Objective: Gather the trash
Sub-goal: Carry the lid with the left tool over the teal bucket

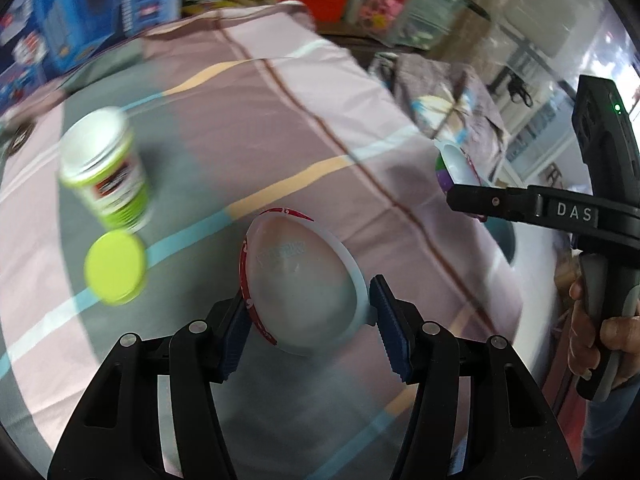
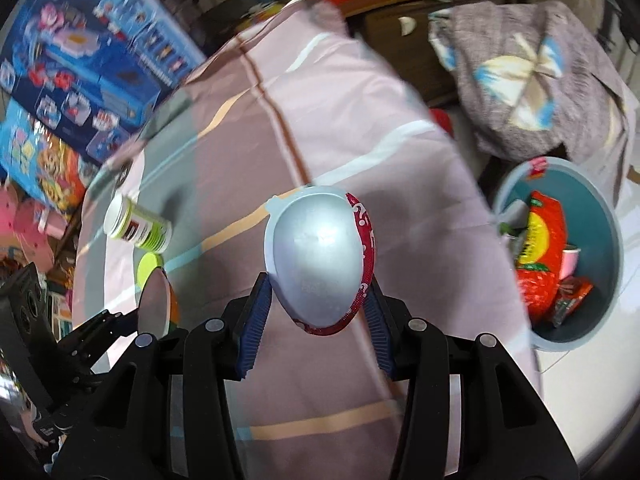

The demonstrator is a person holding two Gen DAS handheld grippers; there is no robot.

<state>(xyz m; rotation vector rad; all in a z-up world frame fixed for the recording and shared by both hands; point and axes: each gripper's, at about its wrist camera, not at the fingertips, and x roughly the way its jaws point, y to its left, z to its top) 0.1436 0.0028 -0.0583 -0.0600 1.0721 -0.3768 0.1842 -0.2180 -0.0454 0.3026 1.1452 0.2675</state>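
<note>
My left gripper (image 1: 309, 292) is shut on a translucent egg-shaped plastic shell half (image 1: 296, 272) with a red rim, held above the striped cloth. A second shell half (image 2: 316, 240), pale blue with a red patterned rim, sits between the pads of my right gripper (image 2: 318, 282), which is shut on it. That same half (image 1: 456, 164) shows at the right of the left wrist view, beyond a black finger (image 1: 480, 202). Right of the table stands a pale blue bin (image 2: 600, 220) with red wrappers (image 2: 540, 248) inside.
A green and white jar (image 1: 104, 172) lies on the pink and grey striped tablecloth (image 2: 360, 120), its lime lid (image 1: 114, 266) beside it. Blue toy boxes (image 2: 100, 52) stand at the far left. A grey patterned cloth (image 2: 532, 72) is heaped behind the bin.
</note>
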